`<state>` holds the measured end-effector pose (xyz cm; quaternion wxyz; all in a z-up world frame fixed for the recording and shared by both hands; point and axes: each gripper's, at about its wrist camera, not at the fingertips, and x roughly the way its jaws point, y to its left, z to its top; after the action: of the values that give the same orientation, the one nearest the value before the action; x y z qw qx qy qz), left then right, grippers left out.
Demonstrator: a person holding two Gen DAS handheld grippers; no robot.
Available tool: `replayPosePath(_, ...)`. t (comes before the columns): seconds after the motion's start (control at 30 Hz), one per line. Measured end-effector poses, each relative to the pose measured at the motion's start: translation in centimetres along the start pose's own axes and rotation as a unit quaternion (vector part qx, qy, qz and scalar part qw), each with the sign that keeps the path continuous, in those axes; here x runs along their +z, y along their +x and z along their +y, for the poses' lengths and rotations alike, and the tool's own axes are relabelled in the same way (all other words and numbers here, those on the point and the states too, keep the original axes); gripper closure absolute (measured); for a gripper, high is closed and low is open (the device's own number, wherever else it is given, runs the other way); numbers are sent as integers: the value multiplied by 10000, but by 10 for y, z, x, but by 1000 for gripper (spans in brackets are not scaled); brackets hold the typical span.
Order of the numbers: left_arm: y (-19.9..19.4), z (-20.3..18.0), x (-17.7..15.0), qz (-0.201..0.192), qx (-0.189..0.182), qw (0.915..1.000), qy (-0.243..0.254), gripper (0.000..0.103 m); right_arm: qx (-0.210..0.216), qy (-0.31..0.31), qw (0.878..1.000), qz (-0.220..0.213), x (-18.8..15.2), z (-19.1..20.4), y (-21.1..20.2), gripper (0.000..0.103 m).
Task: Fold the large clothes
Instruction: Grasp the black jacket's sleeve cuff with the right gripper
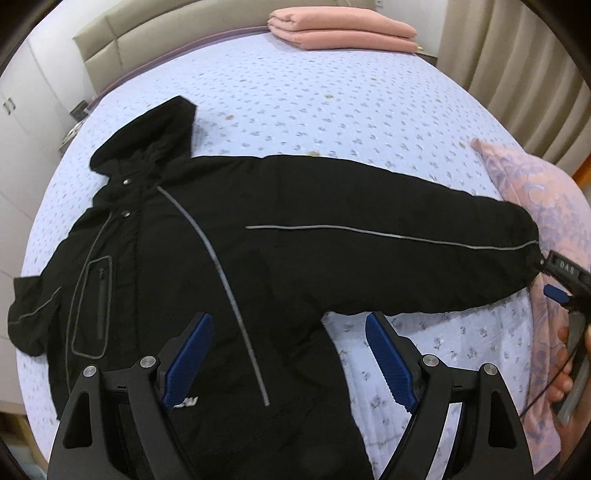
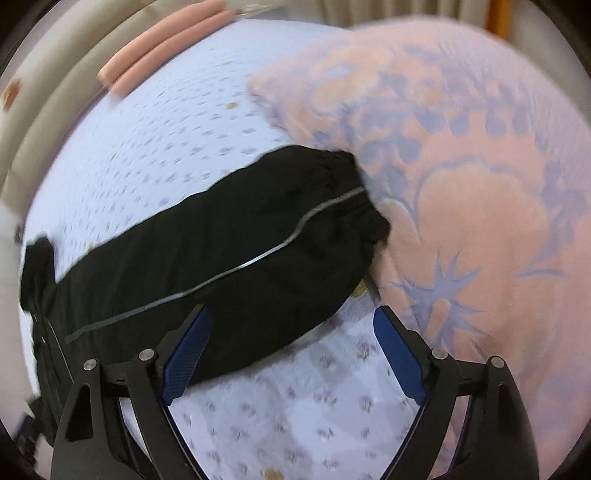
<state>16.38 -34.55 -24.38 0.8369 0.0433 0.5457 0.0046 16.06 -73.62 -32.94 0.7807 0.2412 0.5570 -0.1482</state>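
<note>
A black hooded jacket (image 1: 221,240) with grey reflective piping lies front up on the bed, its hood (image 1: 155,136) toward the far left. One sleeve (image 1: 406,240) stretches right to the pillow. My left gripper (image 1: 288,354) hovers open over the jacket's side below the armpit, nothing between its fingers. In the right wrist view the same sleeve (image 2: 240,240) runs diagonally, its gathered cuff (image 2: 343,192) against the pillow. My right gripper (image 2: 293,350) is open just below the sleeve, its left finger over the sleeve's lower edge. It also shows in the left wrist view by the cuff (image 1: 550,278).
The bed has a lilac flowered sheet (image 1: 295,103). A pink and lilac floral pillow (image 2: 461,184) lies at the right edge. A folded pink blanket (image 1: 340,29) sits by the beige headboard (image 1: 166,40). Curtains (image 1: 517,55) hang at right, white cupboards (image 1: 22,110) at left.
</note>
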Motion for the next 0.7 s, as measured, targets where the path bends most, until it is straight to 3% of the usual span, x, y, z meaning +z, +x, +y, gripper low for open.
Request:
replayPosePath(0.1, 10, -11, -5, -73, 36, 9998, 172, 17, 174, 290, 9994, 14, 0, -17, 19, 17)
replayPosePath(0.17, 21, -18, -9, -100, 53, 9995, 299, 17, 311, 497, 9983, 10, 1, -26, 30, 24)
replayPosePath(0.4, 49, -42, -7, -196, 25, 9984, 534, 17, 533, 612, 9965, -200, 18, -24, 52, 24)
replayPosePath(0.43, 53, -45, -5, -223, 35, 9983, 545, 17, 548, 532, 9968, -228, 20, -18, 52, 32)
replayPosePath(0.47, 59, -47, 0, -228, 33, 9983, 536, 17, 531, 361, 9977, -227, 21, -9, 50, 52)
replayPosePath(0.63, 72, -50, 23, -287, -83, 9986, 439, 17, 294, -591, 9958, -628, 16, 22, 14, 83)
replayPosePath(0.7, 75, -55, 31, -352, -63, 9982, 488, 17, 185, -825, 9930, -826, 14, 27, -7, 84)
